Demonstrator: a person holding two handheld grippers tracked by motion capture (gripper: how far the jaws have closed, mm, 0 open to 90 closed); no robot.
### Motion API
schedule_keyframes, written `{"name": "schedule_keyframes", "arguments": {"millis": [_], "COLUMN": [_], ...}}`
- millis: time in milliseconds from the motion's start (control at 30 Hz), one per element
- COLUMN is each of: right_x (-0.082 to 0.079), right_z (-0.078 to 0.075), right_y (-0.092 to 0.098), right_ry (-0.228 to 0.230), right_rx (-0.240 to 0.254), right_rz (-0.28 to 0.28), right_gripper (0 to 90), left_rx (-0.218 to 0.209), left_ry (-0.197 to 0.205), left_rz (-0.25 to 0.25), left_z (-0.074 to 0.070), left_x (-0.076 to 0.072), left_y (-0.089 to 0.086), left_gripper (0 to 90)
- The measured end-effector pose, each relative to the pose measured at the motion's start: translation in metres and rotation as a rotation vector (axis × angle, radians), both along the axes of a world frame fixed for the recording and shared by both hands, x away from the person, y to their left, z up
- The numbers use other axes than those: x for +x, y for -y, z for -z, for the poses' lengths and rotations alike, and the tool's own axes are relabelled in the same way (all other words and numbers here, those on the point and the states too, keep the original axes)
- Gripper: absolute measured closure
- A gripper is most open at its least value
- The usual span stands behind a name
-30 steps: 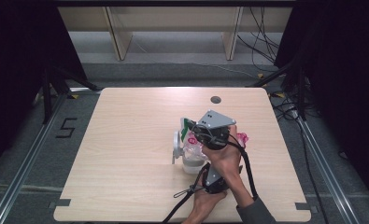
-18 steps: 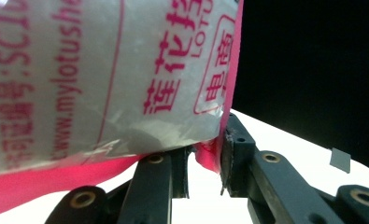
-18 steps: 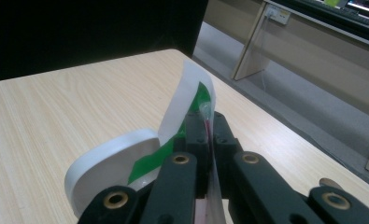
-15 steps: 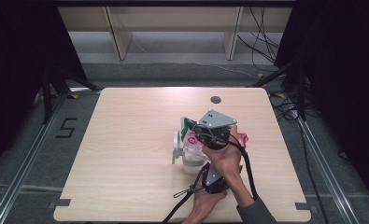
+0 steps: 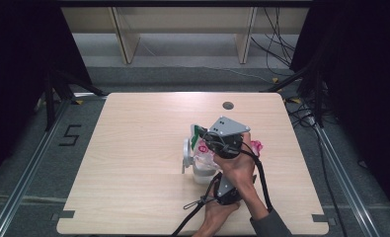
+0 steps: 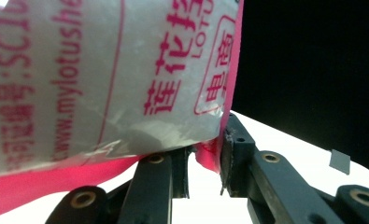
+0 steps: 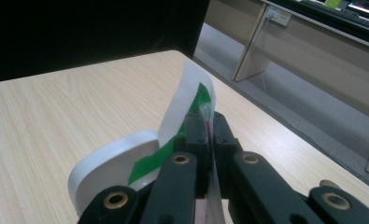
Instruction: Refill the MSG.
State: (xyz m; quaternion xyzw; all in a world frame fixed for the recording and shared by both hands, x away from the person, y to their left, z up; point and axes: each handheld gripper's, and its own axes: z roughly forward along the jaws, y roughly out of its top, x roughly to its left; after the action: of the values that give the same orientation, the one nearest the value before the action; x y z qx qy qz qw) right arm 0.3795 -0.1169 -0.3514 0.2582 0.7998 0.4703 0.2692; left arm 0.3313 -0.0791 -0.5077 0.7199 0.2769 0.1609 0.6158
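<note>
1. Nothing different from the picture a second back in the high view: same spot for both hands, same spot for the bag, same spot for the white jug.
2. Right gripper [image 5: 202, 140] near the middle of the wooden table [image 5: 133, 148], under its grey three-cornered plate, held in the right hand [image 5: 237, 165].
3. Jaws of the right gripper [image 7: 205, 128] squeezed tight together, pinching a thin clear edge of the plastic bag [image 7: 212, 186], seen in the right gripper view.
4. Just behind those jaws, a white and green card [image 7: 189, 100] standing up and curling over, beside the white jug [image 7: 107, 170].
5. Left gripper [image 5: 217, 180] lower down, close to the near edge of the table, held in the left hand [image 5: 217, 215].
6. In the left gripper view, left gripper [image 6: 203, 163] jaws a little apart, with the pink bottom edge of the plastic bag [image 6: 102, 79] between them; hard to tell if the pads press on it.
7. Bag clear and crinkly, with pink writing, stretched between the two grippers over the white jug [image 5: 195, 163].
8. Pink bit of bag [image 5: 255, 146] sticking out to the right of the hands.
</note>
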Motion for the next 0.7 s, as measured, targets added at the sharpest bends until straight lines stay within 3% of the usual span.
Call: {"name": "schedule_keyframes", "arguments": {"millis": [33, 67, 133, 167, 200, 300, 367, 400, 433, 500, 600, 633, 700], "right_x": [-0.0002, 0.0022, 0.0028, 0.0009, 0.0013, 0.0004, 0.0015, 0.0009, 0.0011, 0.0021, 0.003, 0.0011, 0.0023], "right_z": [0.0006, 0.0009, 0.0011, 0.0008, 0.0003, 0.0011, 0.0015, 0.001, 0.0, -0.0001, 0.0018, 0.0013, 0.0], "right_y": [-0.0005, 0.0005, 0.0011, 0.0005, 0.0009, 0.0001, 0.0002, 0.0, 0.0005, 0.0007, -0.0002, -0.0006, 0.0009], "right_ry": [-0.003, 0.026, 0.032, 0.008, 0.018, -0.003, 0.016, 0.011, 0.012, 0.024, 0.019, -0.017, 0.018], "right_rx": [0.008, -0.009, -0.016, 0.003, 0.001, 0.01, -0.003, 0.001, -0.002, -0.009, -0.011, 0.006, -0.005], "right_rz": [0.009, 0.004, -0.001, 0.005, 0.001, 0.012, 0.005, 0.004, 0.0, -0.012, -0.008, 0.001, -0.013], "right_gripper": [89.9, 89.9, 89.9, 89.9, 89.9, 89.9, 89.9, 89.9, 89.9, 89.9, 89.9, 89.9, 89.9], "left_rx": [-0.02, -0.006, -0.011, -0.032, -0.052, -0.029, -0.066, -0.021, -0.013, -0.066, -0.085, -0.058, -0.022], "left_ry": [-0.001, 0.005, 0.005, 0.0, -0.003, -0.007, -0.009, 0.003, 0.005, -0.01, -0.017, -0.007, 0.002], "left_rz": [-0.016, -0.016, -0.016, -0.024, -0.031, -0.02, -0.016, -0.015, -0.016, -0.021, -0.018, -0.021, -0.005], "left_z": [0.0008, 0.0013, 0.0013, 0.0011, 0.0012, 0.0012, 0.0016, 0.0011, 0.0007, 0.0014, 0.0016, 0.0016, 0.0008], "left_x": [-0.0003, 0.0001, 0.0001, -0.0003, -0.0005, -0.0005, -0.0004, -0.0002, -0.0002, -0.0007, -0.0008, -0.0004, 0.0], "left_y": [0.002, 0.0013, 0.0016, 0.0029, 0.0039, 0.0026, 0.0037, 0.0019, 0.0012, 0.0042, 0.005, 0.0039, 0.0015], "left_gripper": [75.1, 75.1, 75.2, 75.2, 75.2, 75.2, 75.2, 75.2, 75.2, 75.2, 75.2, 75.3, 75.3]}}
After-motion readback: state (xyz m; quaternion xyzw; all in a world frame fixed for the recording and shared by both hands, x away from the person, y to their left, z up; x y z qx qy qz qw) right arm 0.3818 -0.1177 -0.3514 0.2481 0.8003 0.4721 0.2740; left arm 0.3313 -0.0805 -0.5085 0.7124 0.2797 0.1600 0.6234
